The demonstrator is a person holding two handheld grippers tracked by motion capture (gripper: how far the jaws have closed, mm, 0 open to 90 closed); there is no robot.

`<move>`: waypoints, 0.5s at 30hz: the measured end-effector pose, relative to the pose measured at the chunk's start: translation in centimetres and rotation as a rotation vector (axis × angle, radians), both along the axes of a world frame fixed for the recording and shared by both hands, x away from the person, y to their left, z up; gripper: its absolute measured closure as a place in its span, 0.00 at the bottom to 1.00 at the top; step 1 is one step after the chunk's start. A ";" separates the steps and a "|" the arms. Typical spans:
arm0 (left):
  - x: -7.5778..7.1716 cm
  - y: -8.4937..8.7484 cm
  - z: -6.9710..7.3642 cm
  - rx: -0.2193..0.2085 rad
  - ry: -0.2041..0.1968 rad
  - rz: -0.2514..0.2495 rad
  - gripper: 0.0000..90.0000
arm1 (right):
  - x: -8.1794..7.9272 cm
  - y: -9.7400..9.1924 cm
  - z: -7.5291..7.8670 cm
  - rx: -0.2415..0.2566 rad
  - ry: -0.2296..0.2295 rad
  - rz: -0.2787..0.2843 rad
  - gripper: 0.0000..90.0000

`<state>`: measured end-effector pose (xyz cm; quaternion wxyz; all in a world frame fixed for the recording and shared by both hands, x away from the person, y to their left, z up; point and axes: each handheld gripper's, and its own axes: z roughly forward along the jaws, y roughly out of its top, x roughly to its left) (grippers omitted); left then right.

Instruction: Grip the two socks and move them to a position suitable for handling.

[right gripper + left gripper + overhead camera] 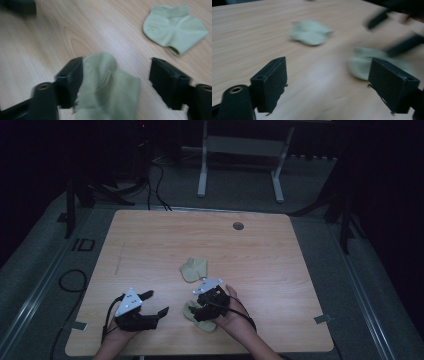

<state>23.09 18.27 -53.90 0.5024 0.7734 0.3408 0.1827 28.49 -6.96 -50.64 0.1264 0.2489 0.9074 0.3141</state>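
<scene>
Two pale green ankle socks lie on the wooden table [150,235]. One sock [194,269] [175,27] [310,32] rests flat near the table's middle. The other sock [207,324] [110,92] [359,65] is crumpled close to the front edge, under my right gripper [196,307] [116,67]. That gripper's jaws stand wide apart over it; the sock brushes one jaw and lies clear of the other. My left gripper [157,302] [328,67] hovers open to the left of this sock, with bare table between its jaws.
A small round grommet [238,226] sits in the table's far edge. Beyond the table stands a white metal frame [240,150], and cables [155,185] run over the dark floor. The table's left and far parts show bare wood.
</scene>
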 end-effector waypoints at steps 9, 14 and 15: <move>2.0 -5.8 -0.4 0.068 0.099 -0.182 0.85 | 0.0 -0.7 0.5 0.006 0.063 0.034 0.62; 3.3 -6.8 -1.6 0.145 0.182 -0.180 0.99 | 0.5 -0.3 -1.6 -0.030 0.120 0.040 0.66; 3.5 -6.9 -1.8 0.177 0.194 -0.178 0.99 | 0.6 -0.3 -2.0 -0.039 0.125 0.042 0.68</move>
